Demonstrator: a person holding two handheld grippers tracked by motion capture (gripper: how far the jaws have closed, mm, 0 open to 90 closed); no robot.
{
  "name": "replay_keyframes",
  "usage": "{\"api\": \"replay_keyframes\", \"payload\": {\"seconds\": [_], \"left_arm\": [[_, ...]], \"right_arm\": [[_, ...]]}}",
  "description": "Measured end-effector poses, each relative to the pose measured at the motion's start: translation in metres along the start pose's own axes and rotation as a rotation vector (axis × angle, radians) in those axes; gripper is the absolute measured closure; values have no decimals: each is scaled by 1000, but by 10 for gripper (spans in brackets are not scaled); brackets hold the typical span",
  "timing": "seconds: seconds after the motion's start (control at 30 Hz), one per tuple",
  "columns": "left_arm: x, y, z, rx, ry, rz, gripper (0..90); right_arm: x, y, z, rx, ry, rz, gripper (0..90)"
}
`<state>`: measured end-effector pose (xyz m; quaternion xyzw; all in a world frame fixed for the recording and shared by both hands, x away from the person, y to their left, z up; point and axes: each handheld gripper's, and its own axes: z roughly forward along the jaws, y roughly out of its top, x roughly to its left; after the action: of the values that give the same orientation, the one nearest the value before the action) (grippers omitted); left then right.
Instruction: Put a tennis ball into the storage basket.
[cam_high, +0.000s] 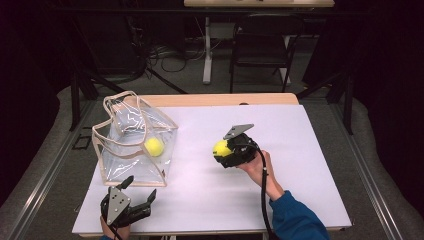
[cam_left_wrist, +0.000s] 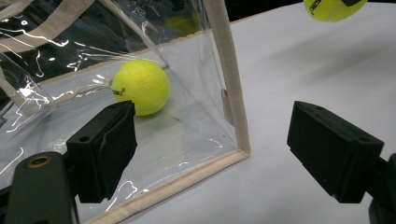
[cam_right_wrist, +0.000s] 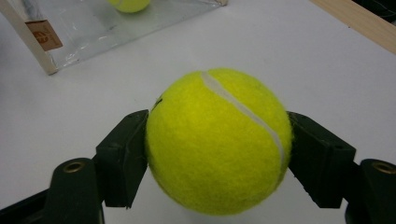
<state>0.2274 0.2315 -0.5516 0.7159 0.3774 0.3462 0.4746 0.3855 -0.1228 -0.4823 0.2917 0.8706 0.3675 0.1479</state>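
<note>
**Right gripper clamped on a tennis ball; left gripper open beside the clear bag**

The right gripper (cam_high: 223, 149) held a yellow tennis ball (cam_right_wrist: 218, 140) between its two black jaws, whose pads pressed on the ball's opposite sides. In the high view the ball (cam_high: 221, 148) sat at the gripper's tip, above the middle of the white table (cam_high: 300, 190) and well apart from the transparent bag (cam_high: 132, 145). The left gripper (cam_high: 141, 189) rested at the near left edge of the table with its jaws spread wide and nothing between the pads; it pointed at the bag's near corner, just beside the cream trim (cam_left_wrist: 231, 84). A second tennis ball (cam_left_wrist: 140, 87) lay inside the bag on its floor, seen through the clear wall. The bag's handles (cam_high: 117, 100) stood upright above its open top
</note>
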Motion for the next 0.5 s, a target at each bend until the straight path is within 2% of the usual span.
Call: {"api": "replay_keyframes", "payload": {"seconds": [0.5], "left_arm": [[-1,0,0,-3,-3,5,160]], "right_arm": [[0,13,5,-2,1,-17,261]]}}
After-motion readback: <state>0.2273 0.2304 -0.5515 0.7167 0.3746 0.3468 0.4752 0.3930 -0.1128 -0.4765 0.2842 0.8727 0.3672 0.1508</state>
